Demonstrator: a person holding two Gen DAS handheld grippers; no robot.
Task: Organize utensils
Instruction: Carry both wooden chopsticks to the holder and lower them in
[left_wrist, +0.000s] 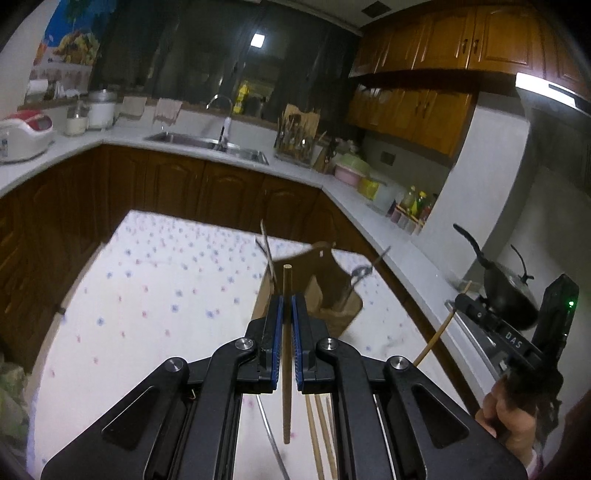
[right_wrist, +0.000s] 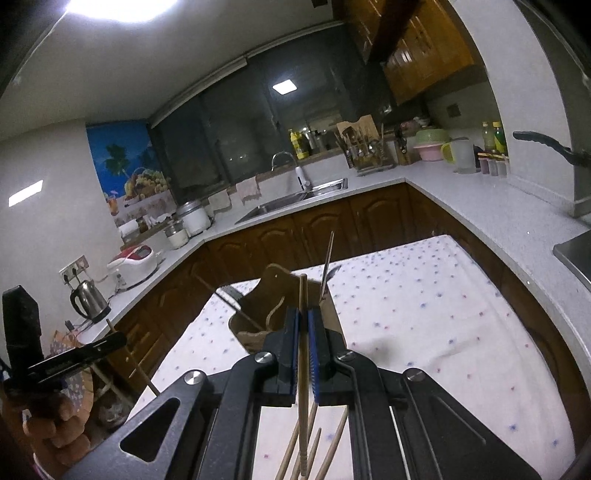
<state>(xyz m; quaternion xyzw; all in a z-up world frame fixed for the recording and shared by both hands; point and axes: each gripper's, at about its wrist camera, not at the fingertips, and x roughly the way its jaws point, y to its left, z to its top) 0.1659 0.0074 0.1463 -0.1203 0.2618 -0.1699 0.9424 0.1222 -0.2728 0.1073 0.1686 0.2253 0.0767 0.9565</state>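
Note:
My left gripper (left_wrist: 287, 300) is shut on a dark wooden chopstick (left_wrist: 286, 406), held upright above the table. My right gripper (right_wrist: 303, 314) is shut on a lighter wooden chopstick (right_wrist: 303, 413), also held upright. A wooden utensil holder (left_wrist: 334, 295) stands on the table just beyond both grippers; it also shows in the right wrist view (right_wrist: 266, 314). It holds a metal spoon (left_wrist: 360, 273) and a thin metal utensil (right_wrist: 327, 266). Several loose chopsticks (right_wrist: 317, 454) lie on the table under the grippers. The right gripper shows at the right edge of the left wrist view (left_wrist: 461, 301), the left gripper at the left edge of the right wrist view (right_wrist: 110, 341).
The table has a white cloth with small flowers (left_wrist: 166, 288). A kitchen counter with a sink (left_wrist: 207, 142), a rice cooker (left_wrist: 22, 134), a kettle (right_wrist: 88, 301) and a utensil rack (left_wrist: 295, 142) runs around it. A black wok (left_wrist: 506, 291) sits on the stove at right.

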